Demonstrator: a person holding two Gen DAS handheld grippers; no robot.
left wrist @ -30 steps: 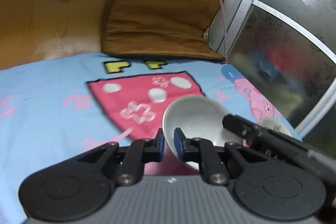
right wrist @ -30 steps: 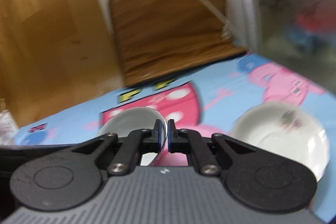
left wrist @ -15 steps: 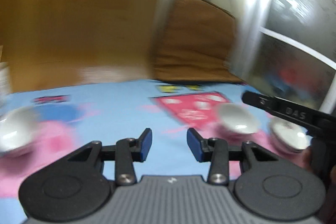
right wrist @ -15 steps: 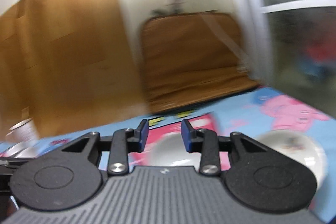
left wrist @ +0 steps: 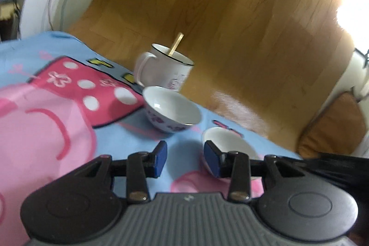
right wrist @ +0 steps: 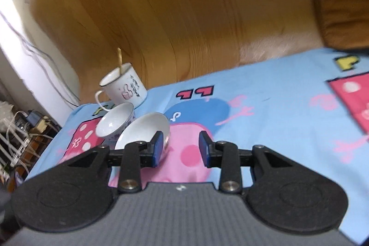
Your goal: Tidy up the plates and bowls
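A white bowl with purple flowers (left wrist: pixel 171 111) stands on the cartoon cloth in the left wrist view, and a plain white bowl (left wrist: pixel 228 145) sits to its right, behind the right fingertip. My left gripper (left wrist: pixel 186 158) is open and empty, just in front of both. In the right wrist view the flowered bowl (right wrist: pixel 115 122) and the plain white bowl (right wrist: pixel 144 130) stand side by side at the left. My right gripper (right wrist: pixel 181 148) is open and empty, its left fingertip in front of the plain bowl.
A white mug (left wrist: pixel 163 67) with a wooden stick in it stands behind the bowls, also in the right wrist view (right wrist: pixel 123 85). A wooden panel (right wrist: pixel 184 15) rises behind the blue and pink cloth (right wrist: pixel 265 107). A brown cushion (left wrist: pixel 332 126) leans at far right.
Both grippers have opened and let go of the bowl they held, then swung left to the flowered bowl, the plain bowl and the mug.
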